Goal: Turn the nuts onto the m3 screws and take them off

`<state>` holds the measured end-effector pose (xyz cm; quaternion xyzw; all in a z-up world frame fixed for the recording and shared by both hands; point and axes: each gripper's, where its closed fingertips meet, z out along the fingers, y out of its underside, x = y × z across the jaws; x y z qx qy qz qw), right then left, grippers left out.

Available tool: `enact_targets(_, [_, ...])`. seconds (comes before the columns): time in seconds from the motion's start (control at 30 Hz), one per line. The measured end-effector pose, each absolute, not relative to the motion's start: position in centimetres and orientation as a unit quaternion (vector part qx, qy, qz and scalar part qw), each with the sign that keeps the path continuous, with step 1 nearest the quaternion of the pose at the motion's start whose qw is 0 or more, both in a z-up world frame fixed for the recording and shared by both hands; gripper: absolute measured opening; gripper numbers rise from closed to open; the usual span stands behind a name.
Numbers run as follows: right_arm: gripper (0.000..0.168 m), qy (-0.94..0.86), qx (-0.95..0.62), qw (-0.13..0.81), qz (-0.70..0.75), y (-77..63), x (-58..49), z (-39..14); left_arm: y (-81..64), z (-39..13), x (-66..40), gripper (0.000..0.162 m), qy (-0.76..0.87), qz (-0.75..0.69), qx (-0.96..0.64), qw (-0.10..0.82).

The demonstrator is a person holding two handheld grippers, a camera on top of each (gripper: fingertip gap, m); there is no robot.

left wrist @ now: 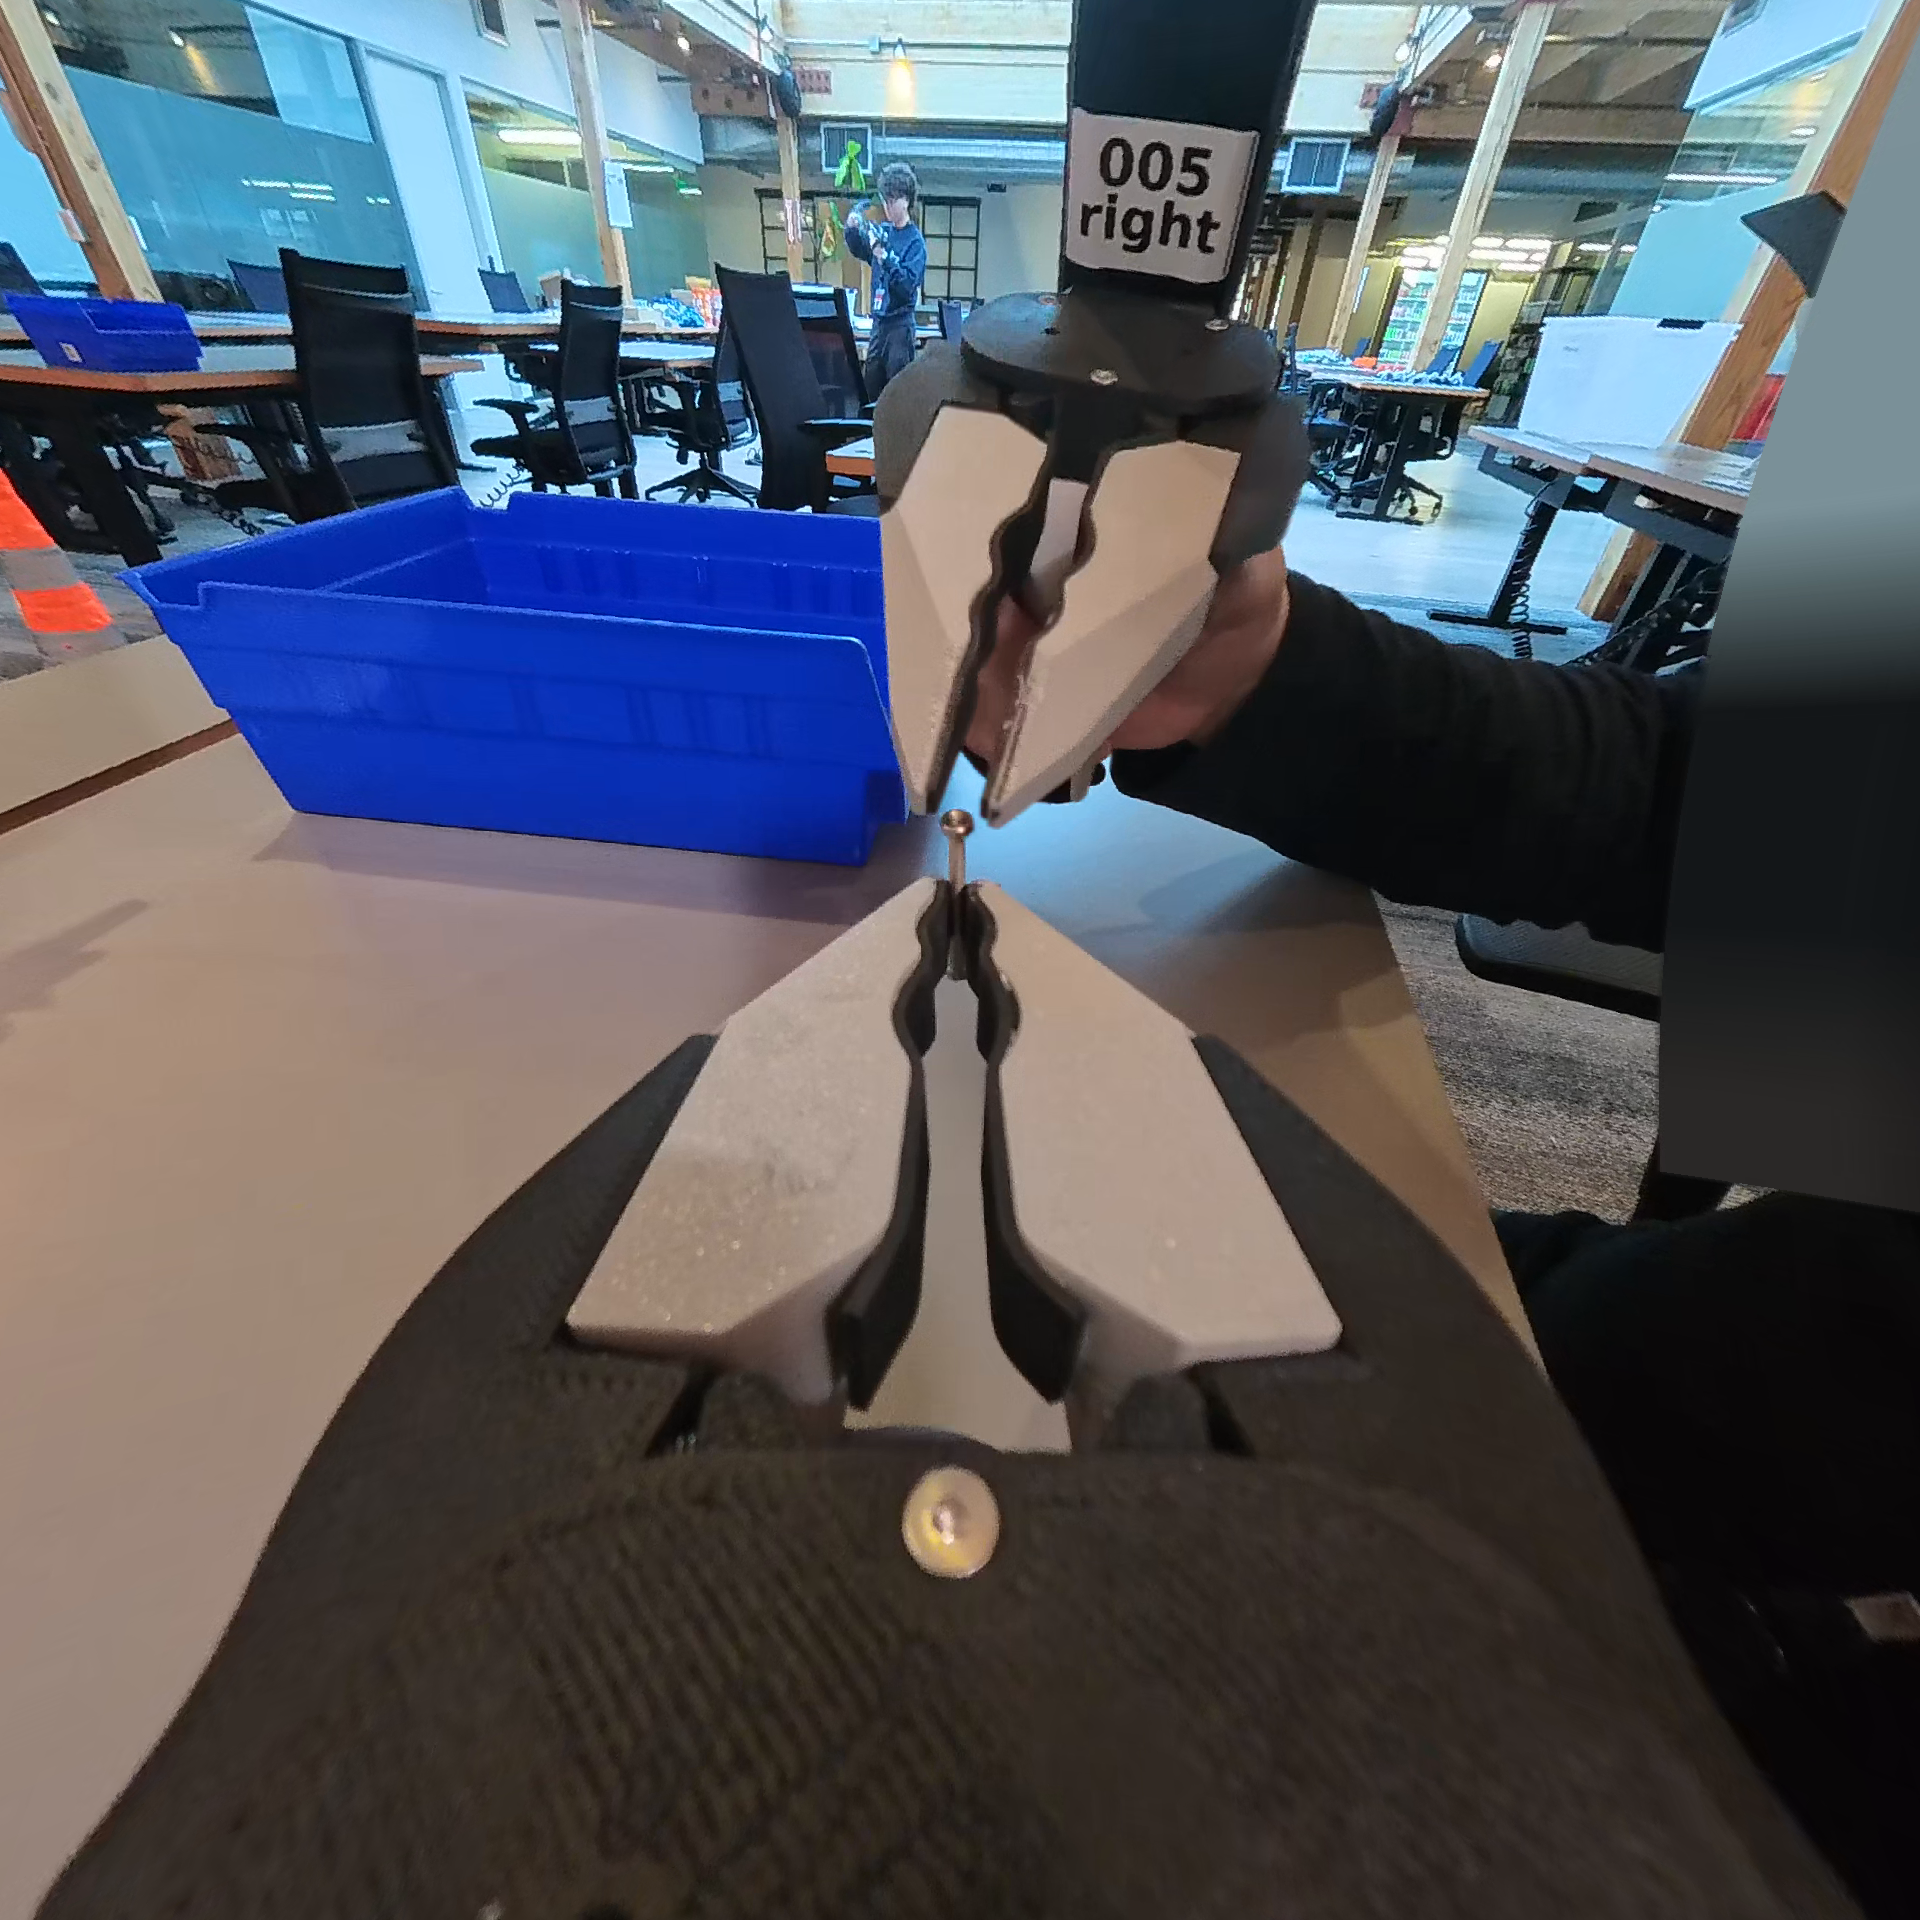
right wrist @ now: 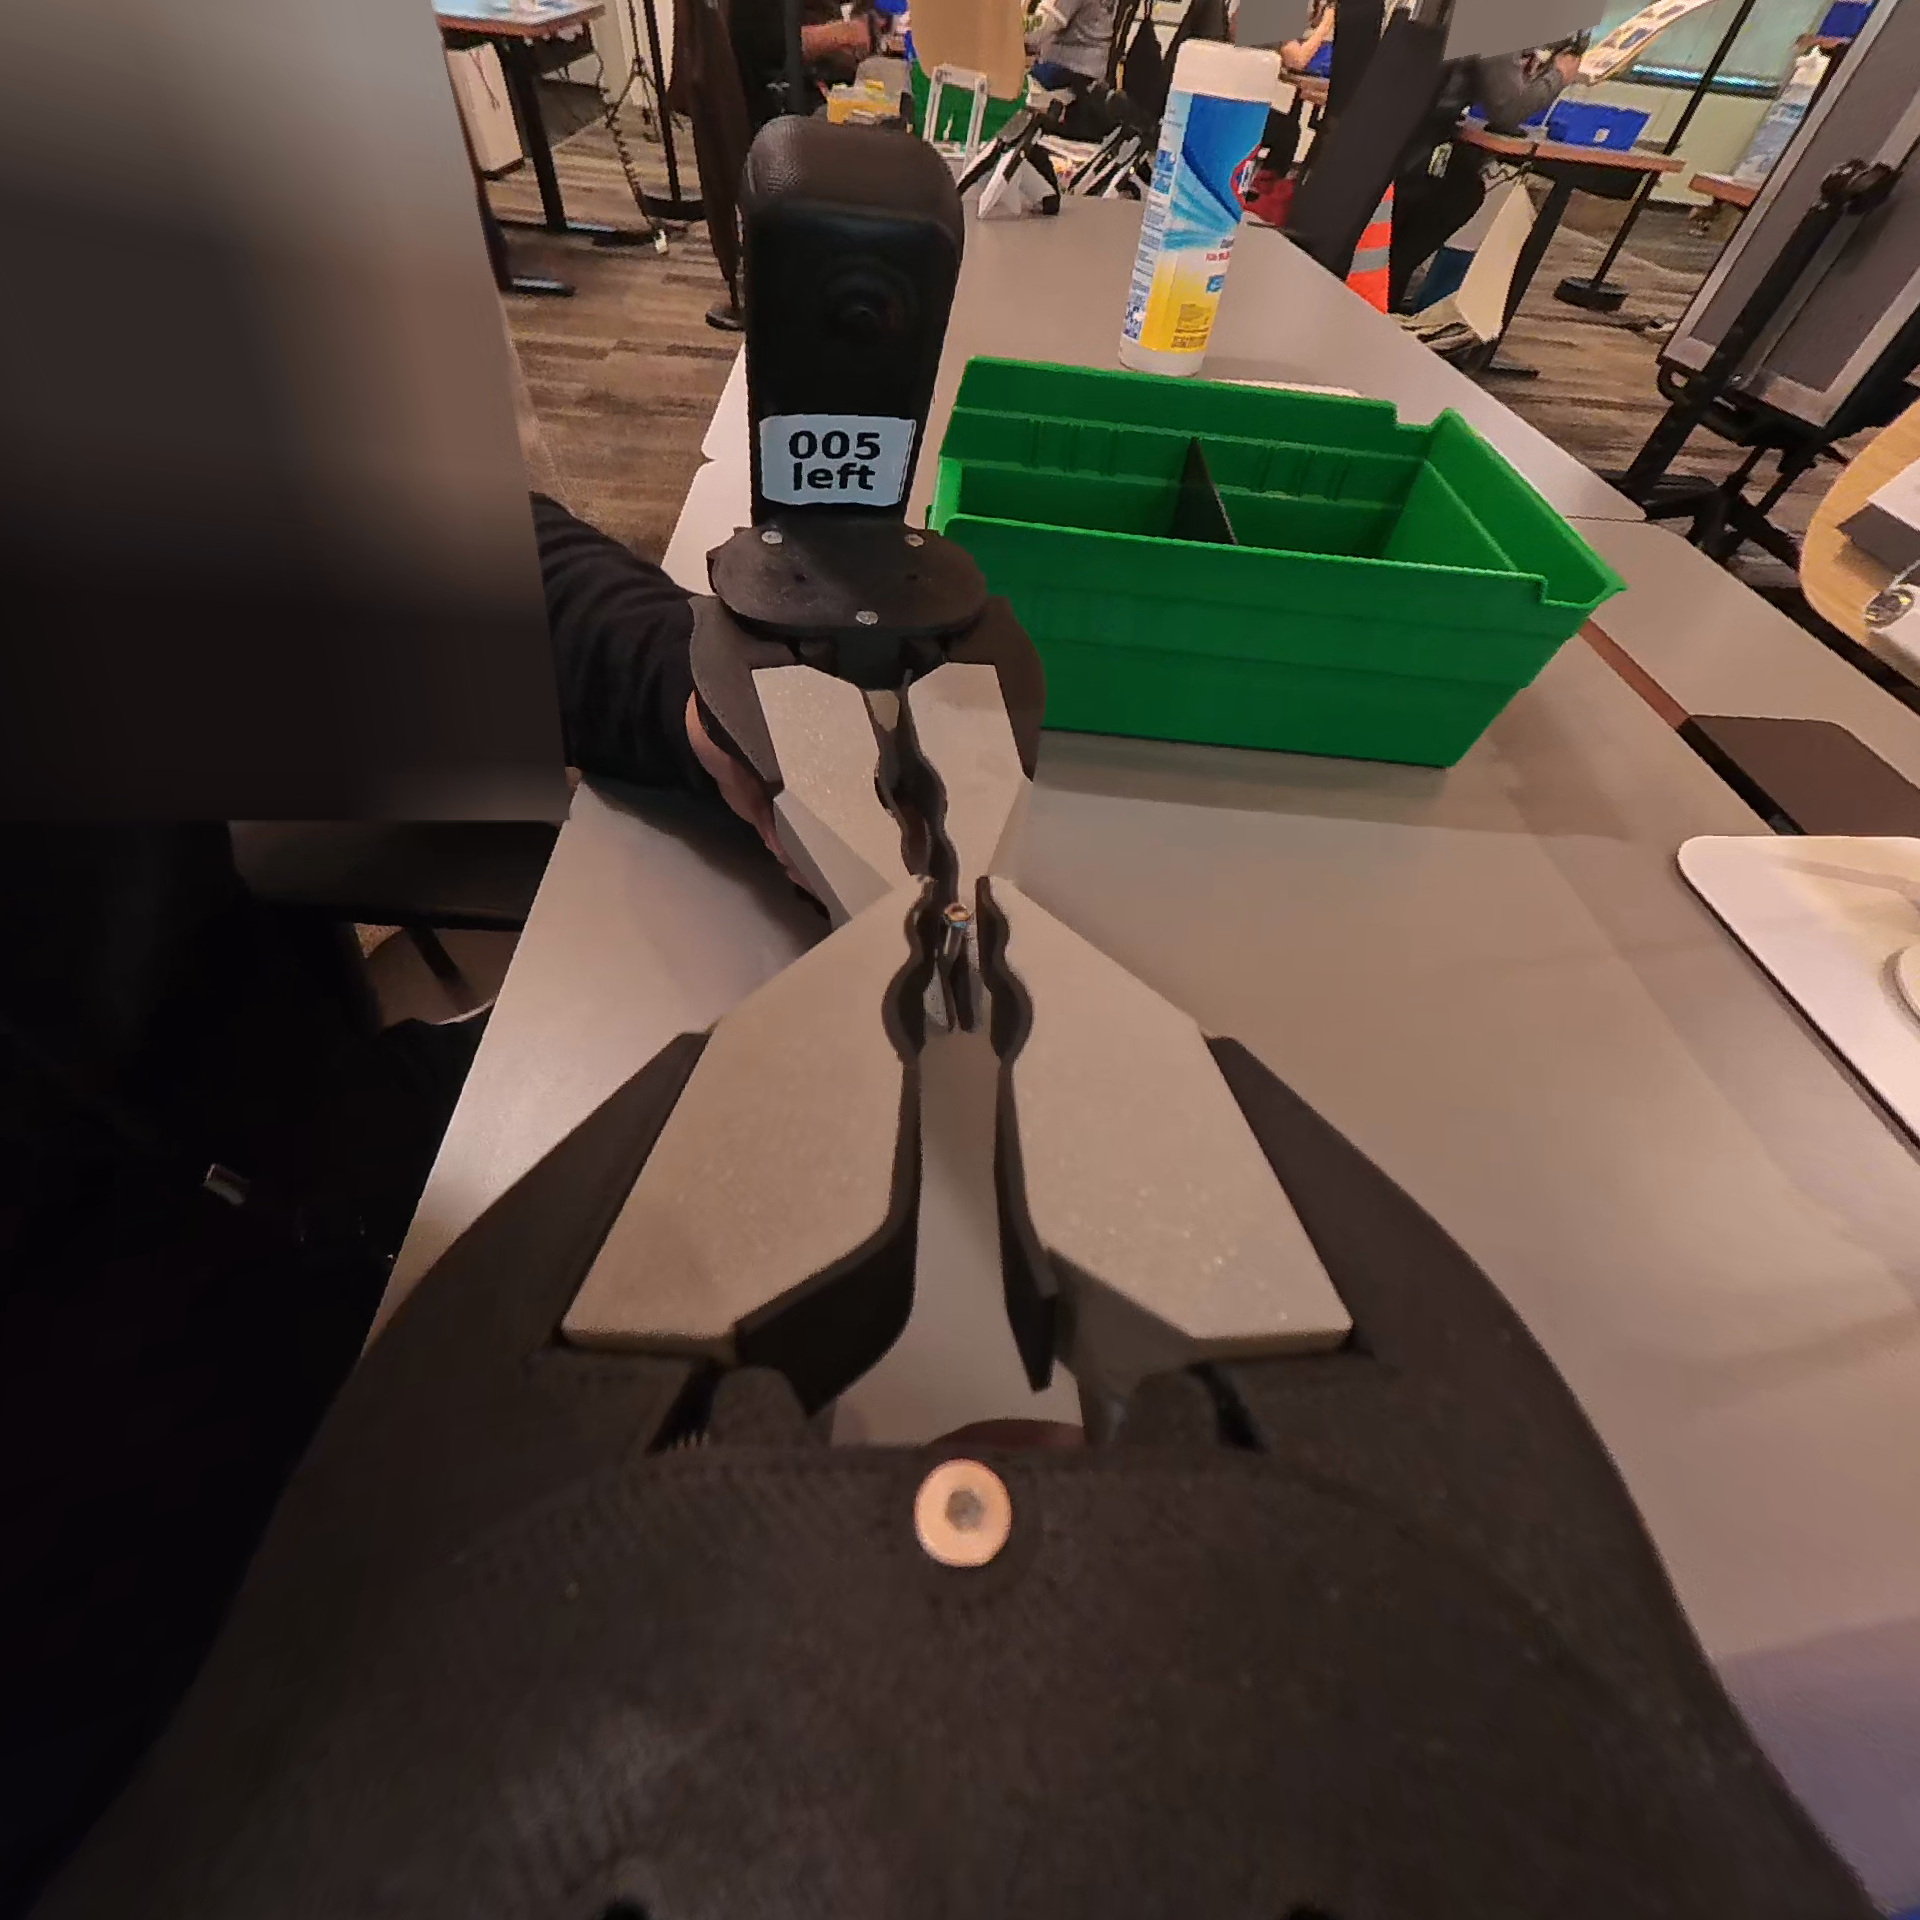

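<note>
My left gripper (left wrist: 957, 902) is shut on a thin metal M3 screw (left wrist: 955, 862) and holds it above the grey table (left wrist: 364, 1039). The shaft sticks out past the tips and ends in a small round head. My right gripper (left wrist: 961, 812) comes from the opposite side, tip to tip with the left one. Its jaws stand a narrow gap apart just past the screw's head, not pressing on it. In the right wrist view the screw's end (right wrist: 956, 918) sits between my right gripper's tips (right wrist: 956, 896), with the left gripper (right wrist: 920, 878) right behind it. I cannot make out a nut.
A blue bin (left wrist: 540, 665) stands on the table behind the grippers in the left wrist view. A green bin (right wrist: 1247, 623) with a divider and a wipes canister (right wrist: 1195, 208) stand farther back. A white tray (right wrist: 1818, 956) lies at the right. A sleeved hand (left wrist: 1195, 665) holds the right gripper. My two grippers' fingertips are within a few centimetres of each other.
</note>
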<state>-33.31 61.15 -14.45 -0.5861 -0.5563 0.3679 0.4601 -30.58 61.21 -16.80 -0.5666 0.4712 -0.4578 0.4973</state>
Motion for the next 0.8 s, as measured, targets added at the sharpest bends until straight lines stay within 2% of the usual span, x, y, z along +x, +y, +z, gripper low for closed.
enact_targets(0.8, [0.002,-0.540,-0.587,0.473,0.375,61.32,-33.34,-14.73,61.25,-16.65,-30.62,0.000,0.471,-0.454,-0.564,0.504])
